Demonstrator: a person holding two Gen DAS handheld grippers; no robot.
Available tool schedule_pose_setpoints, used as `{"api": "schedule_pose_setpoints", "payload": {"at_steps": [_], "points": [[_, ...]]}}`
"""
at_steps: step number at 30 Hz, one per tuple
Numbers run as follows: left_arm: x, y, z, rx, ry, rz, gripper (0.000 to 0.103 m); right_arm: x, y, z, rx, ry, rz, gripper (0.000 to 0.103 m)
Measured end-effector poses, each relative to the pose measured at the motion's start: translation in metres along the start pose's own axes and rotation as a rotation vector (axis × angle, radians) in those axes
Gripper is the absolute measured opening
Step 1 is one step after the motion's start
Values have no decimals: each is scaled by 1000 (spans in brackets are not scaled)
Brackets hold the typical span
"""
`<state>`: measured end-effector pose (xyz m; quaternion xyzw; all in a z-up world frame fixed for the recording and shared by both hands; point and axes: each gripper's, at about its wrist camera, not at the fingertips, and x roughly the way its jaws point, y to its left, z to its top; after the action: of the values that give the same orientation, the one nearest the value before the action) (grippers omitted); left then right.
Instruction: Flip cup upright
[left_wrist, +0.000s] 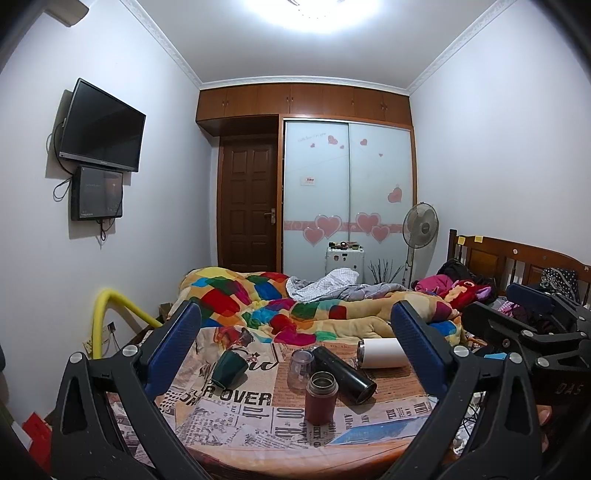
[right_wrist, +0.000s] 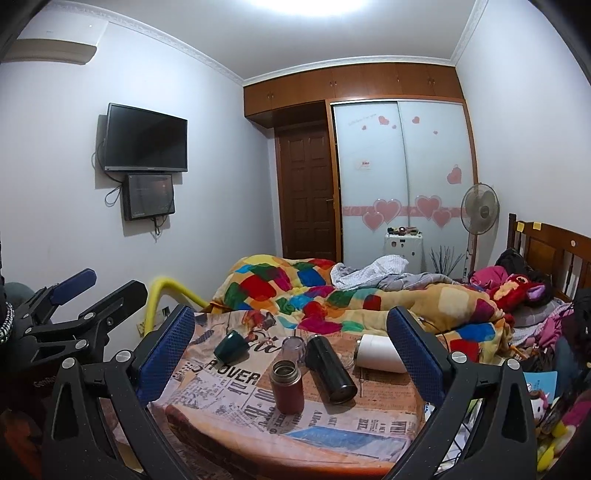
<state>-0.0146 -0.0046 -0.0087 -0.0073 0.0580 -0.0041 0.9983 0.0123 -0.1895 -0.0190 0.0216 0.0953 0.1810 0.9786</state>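
A round table (left_wrist: 258, 435) with a newspaper-print cloth holds several cups. A dark red flask (left_wrist: 320, 398) stands upright near the front; it also shows in the right wrist view (right_wrist: 287, 387). A black flask (left_wrist: 343, 373) (right_wrist: 330, 369), a white tumbler (left_wrist: 382, 352) (right_wrist: 378, 353) and a dark green cup (left_wrist: 229, 368) (right_wrist: 231, 345) lie on their sides. A clear cup (left_wrist: 300, 369) (right_wrist: 293, 347) stands behind the red flask. My left gripper (left_wrist: 295, 347) and my right gripper (right_wrist: 291, 350) are both open, empty, and held short of the table.
A bed with a colourful quilt (left_wrist: 295, 306) lies right behind the table. A yellow padded rail (left_wrist: 110, 306) stands at the left. The right gripper shows at the right of the left wrist view (left_wrist: 532, 325); the left gripper shows at the left of the right wrist view (right_wrist: 74, 310).
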Motion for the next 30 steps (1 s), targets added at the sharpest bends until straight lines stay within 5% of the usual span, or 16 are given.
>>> {"api": "schedule_pose_setpoints", "payload": {"at_steps": [30], "points": [[-8,-8,2,1,-7,-4,103,-3,-2,1,12,0,-3,103]]}}
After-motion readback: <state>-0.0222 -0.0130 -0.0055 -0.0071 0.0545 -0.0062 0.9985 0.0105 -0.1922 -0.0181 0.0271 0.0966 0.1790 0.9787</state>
